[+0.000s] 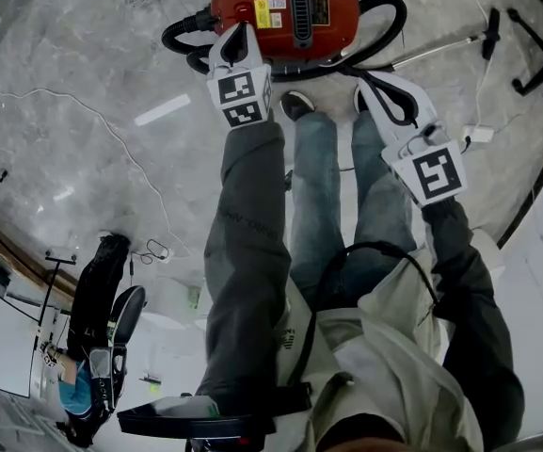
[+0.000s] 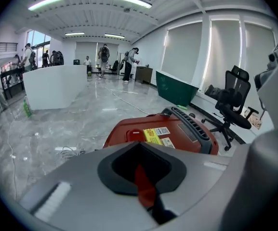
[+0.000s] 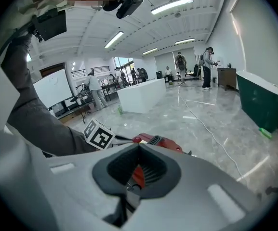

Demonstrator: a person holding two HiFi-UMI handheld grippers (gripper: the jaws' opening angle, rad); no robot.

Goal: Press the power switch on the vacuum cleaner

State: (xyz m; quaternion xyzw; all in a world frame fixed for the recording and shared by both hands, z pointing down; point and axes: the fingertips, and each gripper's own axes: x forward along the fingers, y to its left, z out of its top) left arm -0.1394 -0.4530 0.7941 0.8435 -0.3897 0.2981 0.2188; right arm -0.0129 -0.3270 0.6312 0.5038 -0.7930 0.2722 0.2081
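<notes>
The red vacuum cleaner (image 1: 285,12) lies on the marble floor just ahead of the person's feet. Its raised red power switch (image 2: 135,135) sits on the top shell, left of a yellow label (image 2: 153,136). My left gripper (image 1: 243,34) is shut and empty, and its tip hangs over the vacuum's near left edge, a little short of the switch. In the left gripper view its closed jaws (image 2: 139,150) fill the lower half of the picture. My right gripper (image 1: 365,85) is also shut and empty. It is held lower and to the right, off the vacuum (image 3: 153,141), pointing toward it.
A black hose (image 1: 391,26) loops around the vacuum, and a metal wand (image 1: 440,50) runs off to the right. An office chair base (image 1: 539,31) stands at the far right. Thin cables cross the floor at left. The person's shoe (image 1: 297,104) is close behind the vacuum.
</notes>
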